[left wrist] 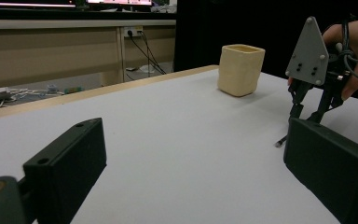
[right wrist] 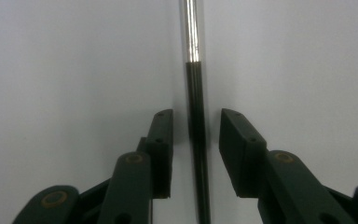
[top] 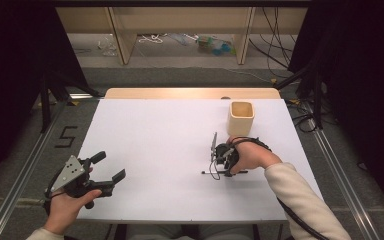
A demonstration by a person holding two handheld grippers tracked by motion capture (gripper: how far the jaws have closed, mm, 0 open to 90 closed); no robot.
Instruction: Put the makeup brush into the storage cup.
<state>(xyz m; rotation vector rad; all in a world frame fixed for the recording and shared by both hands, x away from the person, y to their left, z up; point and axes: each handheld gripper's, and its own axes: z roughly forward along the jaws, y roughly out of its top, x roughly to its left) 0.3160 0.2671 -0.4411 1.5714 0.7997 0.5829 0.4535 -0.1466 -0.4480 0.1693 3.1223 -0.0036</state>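
Observation:
A slim pen (top: 211,173) with a dark barrel and a silver end lies flat on the white table (top: 155,125), right of centre. My right gripper (top: 225,169) points straight down over it. In the right gripper view the pen (right wrist: 192,32) runs up between the two jaws of the right gripper (right wrist: 196,119), with a narrow gap on each side, so the pads are not pressing on it. My left gripper (top: 111,165) rests in a hand at the table's front left, open and holding nothing. The left gripper view looks across at the right gripper (left wrist: 307,114) and the pen's tip (left wrist: 279,141).
A cream square cup (top: 241,117) stands upright at the back right of the table, just behind the right hand; it is also seen as the cup (left wrist: 240,70) beyond the left jaws. Metal rails run along both table sides, with cables on the floor behind.

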